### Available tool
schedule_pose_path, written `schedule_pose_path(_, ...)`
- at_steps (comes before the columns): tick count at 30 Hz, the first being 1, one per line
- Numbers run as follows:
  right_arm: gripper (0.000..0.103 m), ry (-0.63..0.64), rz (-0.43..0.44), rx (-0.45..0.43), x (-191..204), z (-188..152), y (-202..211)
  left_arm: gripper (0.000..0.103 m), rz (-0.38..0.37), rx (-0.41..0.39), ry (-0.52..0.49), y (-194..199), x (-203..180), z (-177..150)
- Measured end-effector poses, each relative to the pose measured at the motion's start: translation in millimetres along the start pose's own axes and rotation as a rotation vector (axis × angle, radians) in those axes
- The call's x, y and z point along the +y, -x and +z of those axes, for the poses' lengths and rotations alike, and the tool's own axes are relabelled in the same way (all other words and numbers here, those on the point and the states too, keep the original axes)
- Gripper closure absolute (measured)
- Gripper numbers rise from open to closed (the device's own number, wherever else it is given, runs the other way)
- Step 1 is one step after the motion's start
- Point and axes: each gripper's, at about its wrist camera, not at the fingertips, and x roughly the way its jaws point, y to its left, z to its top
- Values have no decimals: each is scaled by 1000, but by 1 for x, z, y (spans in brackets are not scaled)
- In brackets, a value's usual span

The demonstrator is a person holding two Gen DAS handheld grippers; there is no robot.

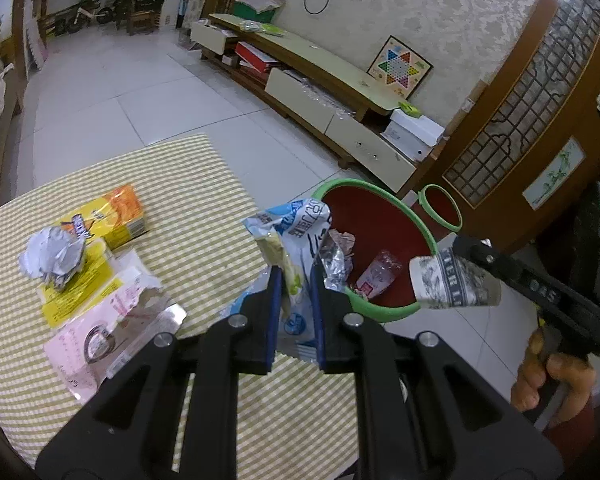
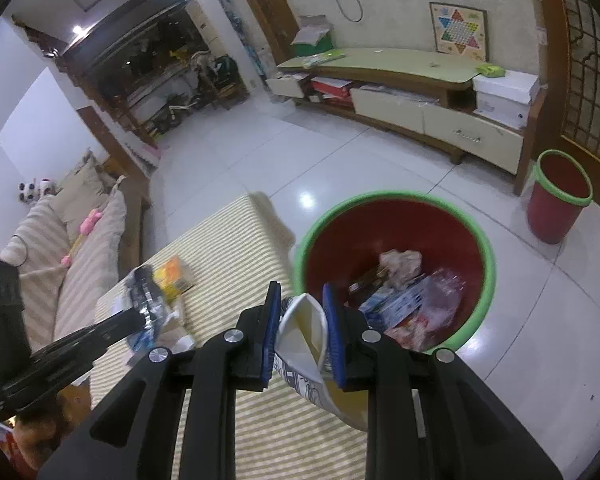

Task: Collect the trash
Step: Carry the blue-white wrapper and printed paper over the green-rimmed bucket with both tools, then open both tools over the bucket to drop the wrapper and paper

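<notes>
Glossy white floor tiles (image 2: pixel 340 152) are catching a ceiling light's reflection. A long low wooden TV cabinet with cream drawers (image 2: pixel 420 92) is standing along the pale patterned wallpaper wall (image 1: pixel 460 12), and a colourful star-shaped Chinese checkers board (image 2: pixel 458 32) is leaning against that wall on its top. A beige striped cushioned sofa (image 2: pixel 60 240) is sitting to the left. A brown wooden lattice screen (image 1: pixel 532 100) is rising at the right.

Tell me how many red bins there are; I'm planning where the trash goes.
2: the near red bin beside the table, trash inside; the far red bin by the wooden door.
</notes>
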Motion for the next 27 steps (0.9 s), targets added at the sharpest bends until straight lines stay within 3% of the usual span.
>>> schedule_pose_path(12, 80, -32, -61, 2, -38, 25, -37, 90, -8, 46, -48, -19, -22, -2)
schedule_pose_path(13, 76, -31, -67, 8, -41, 25, -40, 90, -9, 50, -51, -20, -24, -2)
schedule_pose_path(14, 54, -34, -75, 11, -43, 24, -42, 90, -11, 56, -53, -23, -27, -2)
schedule_pose_path(15, 37, -47, -95, -5, -48, 23, -41, 90, -14, 59, -55, -24, -28, -3)
schedule_pose_path(19, 38, -88, -160, -57, -61, 13, -29, 90, -33, 82, -71, -40, -40, 2)
schedule_pose_path(27, 35, -300, -189, -110, -102, -21, 13, 90, -93, 132, -178, -90, -89, 22)
